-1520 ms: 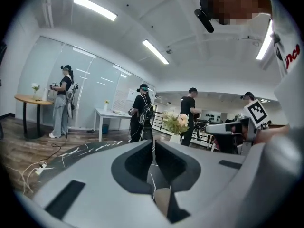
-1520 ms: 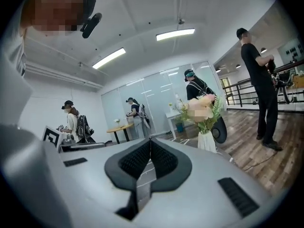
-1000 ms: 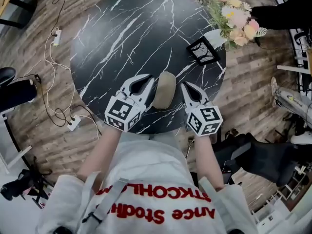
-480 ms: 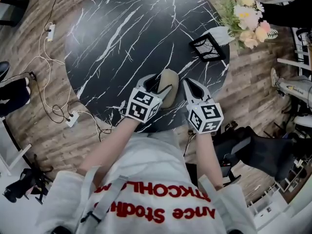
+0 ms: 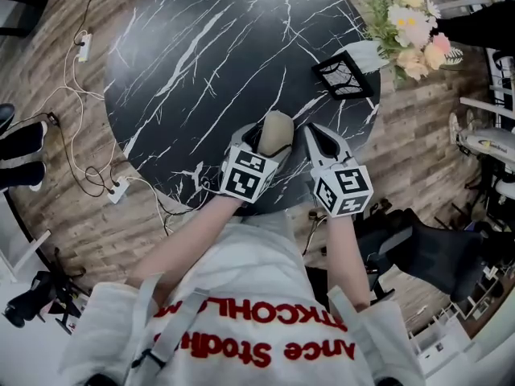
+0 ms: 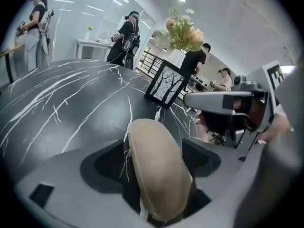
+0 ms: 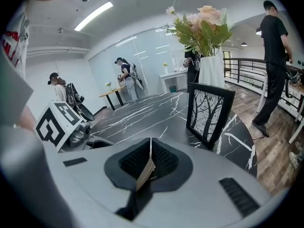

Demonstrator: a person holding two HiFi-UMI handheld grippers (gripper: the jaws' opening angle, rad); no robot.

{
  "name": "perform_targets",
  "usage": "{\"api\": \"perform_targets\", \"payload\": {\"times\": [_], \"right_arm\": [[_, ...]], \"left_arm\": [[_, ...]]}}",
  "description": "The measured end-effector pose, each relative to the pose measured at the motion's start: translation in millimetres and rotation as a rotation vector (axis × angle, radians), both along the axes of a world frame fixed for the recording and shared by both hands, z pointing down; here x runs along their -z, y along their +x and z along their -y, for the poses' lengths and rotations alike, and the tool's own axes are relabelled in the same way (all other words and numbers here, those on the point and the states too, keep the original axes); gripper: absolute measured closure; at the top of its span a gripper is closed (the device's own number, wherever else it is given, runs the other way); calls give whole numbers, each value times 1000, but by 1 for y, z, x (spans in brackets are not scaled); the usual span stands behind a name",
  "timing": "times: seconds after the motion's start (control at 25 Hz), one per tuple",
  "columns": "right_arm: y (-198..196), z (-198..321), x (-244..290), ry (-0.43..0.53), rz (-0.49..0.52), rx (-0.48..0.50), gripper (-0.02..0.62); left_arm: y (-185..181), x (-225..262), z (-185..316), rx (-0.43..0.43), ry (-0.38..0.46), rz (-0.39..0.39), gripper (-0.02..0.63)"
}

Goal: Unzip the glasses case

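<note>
A beige glasses case (image 5: 274, 134) lies at the near edge of a round black marble tabletop (image 5: 201, 71), its long axis running near to far, between the fingers (image 6: 71, 194) of the left gripper (image 5: 261, 137), which have just been opening and stand wide apart around it, a strip of tabletop showing beside the case on one side. Just right of the case, the right gripper (image 5: 312, 135) has its fingers (image 7: 166, 156) together on a thin tan tab (image 7: 145, 172); what the tab is attached to cannot be made out. The case's zip is not visible in any view, and its near end is hidden behind the left gripper's marker cube (image 5: 248, 175) from the head view. Farther right on the tabletop stands a black picture frame (image 5: 342, 77) with a tree pattern, and beyond it a white vase (image 5: 366, 55) of pastel flowers (image 5: 406, 30). White cables and a power strip (image 5: 119, 191) trail over the wood-plank floor (image 5: 72, 215) at left. Several people (image 6: 124, 42) stand in the bright, glass-walled room behind.
</note>
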State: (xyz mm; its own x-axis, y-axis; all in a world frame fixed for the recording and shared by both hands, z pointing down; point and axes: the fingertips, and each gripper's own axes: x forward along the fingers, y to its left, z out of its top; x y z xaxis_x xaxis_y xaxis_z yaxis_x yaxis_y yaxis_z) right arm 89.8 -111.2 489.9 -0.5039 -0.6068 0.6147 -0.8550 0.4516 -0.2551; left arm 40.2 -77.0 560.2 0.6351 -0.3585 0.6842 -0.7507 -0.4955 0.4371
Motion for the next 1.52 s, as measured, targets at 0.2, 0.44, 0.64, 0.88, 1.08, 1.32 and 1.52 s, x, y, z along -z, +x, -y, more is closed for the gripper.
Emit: {"api": "perform_targets", "payload": {"times": [0.2,0.44,0.64,0.88,1.08,1.32,1.52], "right_arm": [[2,2,2,8,2,18,577],[3,2,3,13,6,61,577],[-12,-8,-18,-63,39,294,577],[-31,-37,-44,-72,-120,814,505],[-44,-59,-66,-89,-260,1156,378],[-50,-61,-90,-48,-465,1412,359],[-54,-62,-92,-52,-484,1454,359]], "left_arm": [[5,-5,-6,27,-41,22,233],[1,-10,-7,-13,-97,-41,236],[-11,-5,-9,-99,-167,-217,244],[-32,-1,-24,-328,-73,-177,250],[-33,-3,-41,-500,31,-108,255],[-31,-2,-42,-560,55,-110,255],[-32,-4,-40,-556,47,-127,256]]}}
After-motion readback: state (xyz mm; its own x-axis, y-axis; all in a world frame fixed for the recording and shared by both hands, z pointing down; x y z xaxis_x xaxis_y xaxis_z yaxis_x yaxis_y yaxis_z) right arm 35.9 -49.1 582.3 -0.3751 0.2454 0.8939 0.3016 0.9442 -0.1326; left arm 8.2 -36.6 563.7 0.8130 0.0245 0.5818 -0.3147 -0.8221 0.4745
